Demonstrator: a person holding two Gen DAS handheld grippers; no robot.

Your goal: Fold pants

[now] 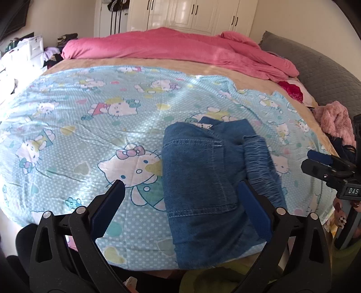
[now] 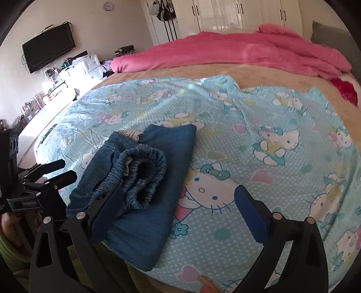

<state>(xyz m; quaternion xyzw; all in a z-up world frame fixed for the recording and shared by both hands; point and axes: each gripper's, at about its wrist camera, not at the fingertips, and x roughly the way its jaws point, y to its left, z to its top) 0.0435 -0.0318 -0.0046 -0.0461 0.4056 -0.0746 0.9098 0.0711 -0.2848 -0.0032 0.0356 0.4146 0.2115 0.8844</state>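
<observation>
Blue denim pants folded into a compact rectangle, elastic waistband bunched on top, on the cartoon-cat bedsheet; both grippers' jaws open, empty.

The bed carries a pale blue cartoon-cat sheet over its near part, with folded denim pants lying on it by the near edge. A rumpled pink blanket lies along the far edge.

Bedroom w/ white wardrobes behind bed, wall TV & white drawers at left, bright daylight.
</observation>
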